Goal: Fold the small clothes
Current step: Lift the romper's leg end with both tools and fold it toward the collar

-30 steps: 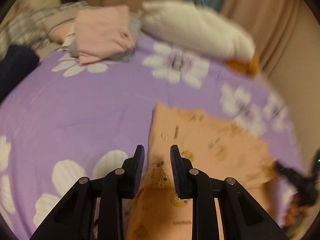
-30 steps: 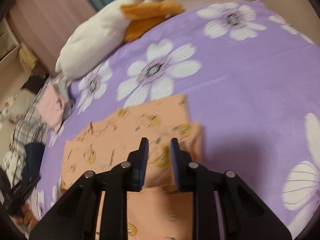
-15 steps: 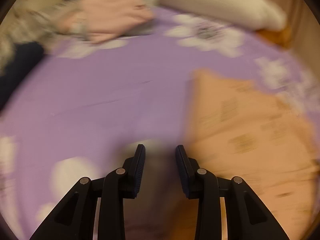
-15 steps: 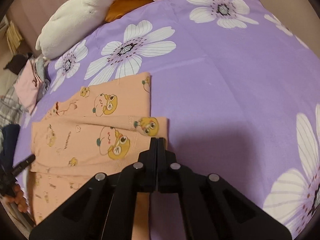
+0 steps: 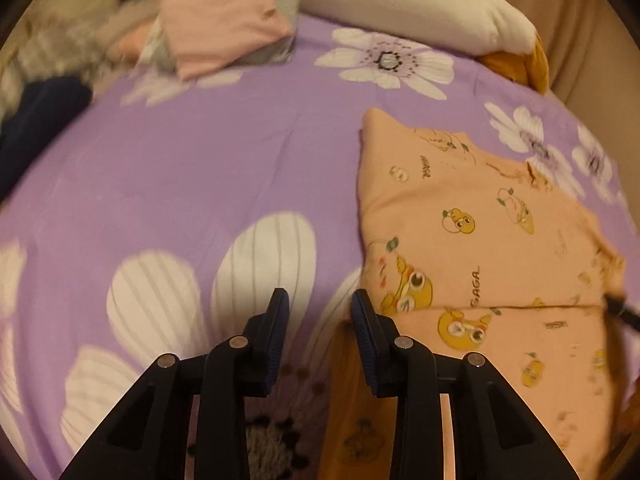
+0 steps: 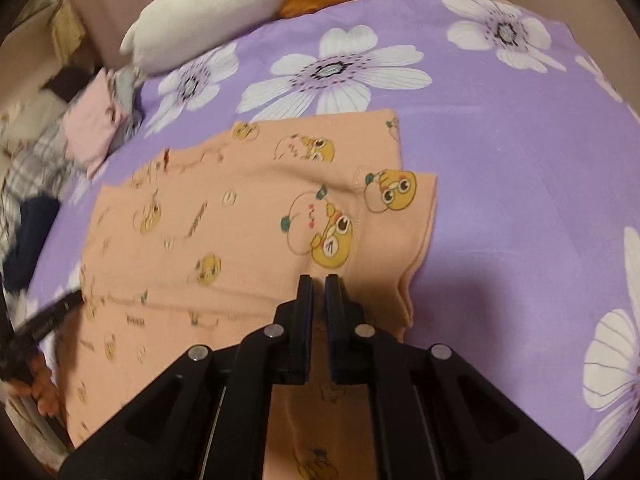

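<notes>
1. Since a second ago the right fingers (image 6: 319, 280) went from parted over the peach garment (image 6: 224, 240) to nearly pressed together; they are now easing apart again by a sliver. Whether cloth sits in that narrow gap cannot be told. The left gripper (image 5: 320, 300) has slid off the garment's edge to stand over the bed sheet (image 5: 180, 176).
2. Left fingers (image 5: 279, 312): spread, nothing between them but a white flower of the sheet; the garment's edge lies just beside the right-hand finger.
3. Garment: flat on the bed, partly folded, a sleeve doubled over the body, a fold line running across near the fingers.
4. Step, as judged: take both near corners for the next fold. To do it well, bring the left fingers sideways onto the hem, catch all layers, then lift both sides level so the crease stays straight.
5. Pose: both grippers point steeply down at the bed, right one over the garment's near right part, left one at its left border.
6. Far side: pink folded clothes (image 5: 224, 28) and a white plush toy (image 5: 408, 0), well apart from the work.
</notes>
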`<action>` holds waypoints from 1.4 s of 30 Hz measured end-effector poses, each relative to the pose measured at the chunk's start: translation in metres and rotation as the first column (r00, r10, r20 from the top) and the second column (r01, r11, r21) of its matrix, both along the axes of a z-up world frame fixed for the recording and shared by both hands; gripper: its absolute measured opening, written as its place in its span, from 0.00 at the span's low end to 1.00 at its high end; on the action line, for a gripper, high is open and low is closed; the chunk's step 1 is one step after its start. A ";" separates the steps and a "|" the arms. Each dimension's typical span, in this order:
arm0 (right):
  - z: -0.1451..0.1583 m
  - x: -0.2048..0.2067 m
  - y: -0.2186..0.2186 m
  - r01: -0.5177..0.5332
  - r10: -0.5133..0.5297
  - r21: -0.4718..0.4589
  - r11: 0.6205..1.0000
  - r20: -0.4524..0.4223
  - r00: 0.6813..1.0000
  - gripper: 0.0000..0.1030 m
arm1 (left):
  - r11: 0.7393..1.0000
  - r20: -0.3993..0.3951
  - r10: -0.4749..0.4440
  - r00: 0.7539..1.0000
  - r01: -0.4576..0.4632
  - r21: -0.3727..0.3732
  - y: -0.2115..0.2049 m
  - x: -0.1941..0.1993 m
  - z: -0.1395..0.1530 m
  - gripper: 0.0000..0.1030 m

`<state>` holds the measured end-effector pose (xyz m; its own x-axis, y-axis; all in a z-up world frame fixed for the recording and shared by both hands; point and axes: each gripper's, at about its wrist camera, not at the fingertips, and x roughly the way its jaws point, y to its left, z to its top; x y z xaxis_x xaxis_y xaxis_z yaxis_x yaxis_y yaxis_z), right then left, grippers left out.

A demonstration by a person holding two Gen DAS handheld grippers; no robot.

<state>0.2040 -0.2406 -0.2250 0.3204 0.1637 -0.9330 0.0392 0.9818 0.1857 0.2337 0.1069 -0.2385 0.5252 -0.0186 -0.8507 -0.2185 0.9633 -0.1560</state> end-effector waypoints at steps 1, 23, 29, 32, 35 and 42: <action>0.001 -0.002 -0.003 0.009 -0.009 0.017 1.000 -0.008 1.000 0.06 | 0.998 -0.016 0.008 1.000 -0.009 -0.055 0.008 -0.005 0.002 0.34; 0.058 -0.246 -0.105 0.482 -0.488 0.513 0.710 -0.136 0.862 0.71 | 0.726 -0.005 0.203 0.979 -0.153 -0.671 0.038 -0.225 0.014 0.63; 0.066 -0.289 -0.076 0.505 -0.483 0.550 0.665 -0.200 0.853 0.73 | 0.600 -0.045 0.153 0.987 -0.129 -0.790 0.000 -0.263 0.005 0.63; 0.054 -0.288 -0.052 0.490 -0.422 0.616 0.616 -0.267 0.867 0.73 | 0.486 -0.074 0.045 0.996 -0.086 -0.870 -0.027 -0.250 -0.006 0.63; 0.057 -0.285 -0.031 0.443 -0.367 0.643 0.624 -0.259 0.893 0.73 | 0.494 -0.052 -0.009 0.999 -0.041 -0.868 -0.048 -0.239 -0.004 0.63; 0.058 -0.270 -0.014 0.393 -0.341 0.635 0.665 -0.211 0.916 0.73 | 0.683 0.102 0.030 0.994 0.054 -0.728 -0.053 -0.225 0.032 0.63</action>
